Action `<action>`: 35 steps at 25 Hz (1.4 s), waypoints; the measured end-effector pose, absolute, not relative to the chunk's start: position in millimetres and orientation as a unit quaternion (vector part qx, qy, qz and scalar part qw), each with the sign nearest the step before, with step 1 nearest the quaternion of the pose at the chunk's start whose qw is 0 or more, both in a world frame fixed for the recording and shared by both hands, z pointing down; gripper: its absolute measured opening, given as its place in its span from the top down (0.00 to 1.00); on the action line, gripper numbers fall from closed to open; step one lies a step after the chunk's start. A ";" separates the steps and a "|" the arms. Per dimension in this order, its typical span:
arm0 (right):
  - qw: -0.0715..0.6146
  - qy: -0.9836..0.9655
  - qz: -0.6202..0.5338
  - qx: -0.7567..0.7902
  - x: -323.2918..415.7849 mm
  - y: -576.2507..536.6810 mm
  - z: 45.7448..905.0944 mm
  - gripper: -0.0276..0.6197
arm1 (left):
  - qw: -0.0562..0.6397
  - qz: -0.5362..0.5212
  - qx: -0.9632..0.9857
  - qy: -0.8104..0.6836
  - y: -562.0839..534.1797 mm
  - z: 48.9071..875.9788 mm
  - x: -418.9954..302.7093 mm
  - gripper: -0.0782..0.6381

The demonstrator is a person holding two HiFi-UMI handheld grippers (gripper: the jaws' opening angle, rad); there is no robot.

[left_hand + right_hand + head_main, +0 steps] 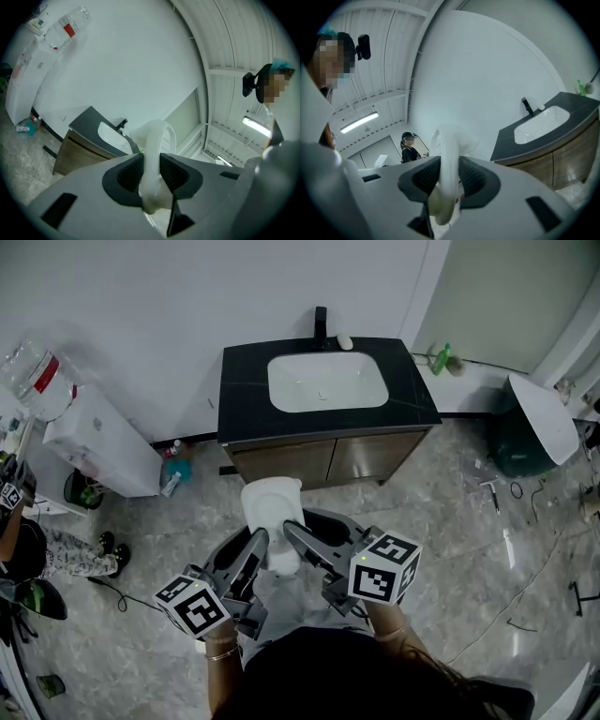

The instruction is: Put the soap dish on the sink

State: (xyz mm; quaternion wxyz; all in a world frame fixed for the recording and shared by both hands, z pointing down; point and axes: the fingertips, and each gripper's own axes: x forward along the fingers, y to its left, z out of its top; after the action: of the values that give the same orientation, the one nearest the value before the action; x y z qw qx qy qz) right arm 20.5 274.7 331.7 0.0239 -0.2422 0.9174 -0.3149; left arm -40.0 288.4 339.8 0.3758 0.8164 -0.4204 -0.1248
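The white soap dish [271,505] hangs in the air over the floor in front of the vanity, held from both sides. My left gripper [259,542] is shut on its near left rim, which shows as a pale edge [154,154] between the dark pads. My right gripper [292,532] is shut on the near right rim [449,159]. The sink [326,381] is a white basin set in a black countertop [246,395], farther ahead, with a black tap [321,326] at its back.
A wooden cabinet [328,456] carries the countertop. A white water dispenser [98,442] stands at the left wall, bottles [173,470] on the floor beside it. A green bottle [441,358] and a dark bin [520,432] are at the right. Cables [525,577] trail on the floor. A person [408,147] stands behind.
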 end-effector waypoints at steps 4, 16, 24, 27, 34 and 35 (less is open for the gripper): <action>0.024 0.919 -0.307 -0.247 -7.1 221.1 325.2 0.76 | 0.373 -0.136 0.817 -0.419 234.3 334.2 -68.1 0.73; 0.017 0.909 -0.301 -0.287 -37.5 131.4 323.7 0.76 | 0.385 -0.142 0.826 -0.387 139.8 335.2 -99.2 0.73; 0.012 0.906 -0.313 -0.286 -36.9 27.6 341.6 0.76 | 0.400 -0.138 0.815 -0.396 36.9 353.8 -98.3 0.73; 0.013 0.907 -0.315 -0.279 -35.4 -15.4 339.8 0.76 | 0.398 -0.136 0.812 -0.405 -5.3 351.1 -96.6 0.73; 0.019 0.912 -0.318 -0.260 -22.4 -110.0 333.0 0.76 | 0.386 -0.133 0.807 -0.426 -97.6 342.5 -83.7 0.73; 0.019 0.912 -0.319 -0.257 -21.0 -121.9 332.9 0.76 | 0.385 -0.134 0.805 -0.431 -109.0 342.2 -82.4 0.73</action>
State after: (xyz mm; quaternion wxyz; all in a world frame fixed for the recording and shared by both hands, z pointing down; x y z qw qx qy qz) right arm -21.0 -121.9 332.9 0.0190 -0.2566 0.9122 -0.3190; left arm -82.4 -109.0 342.2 0.3847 0.8051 -0.4312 -0.1339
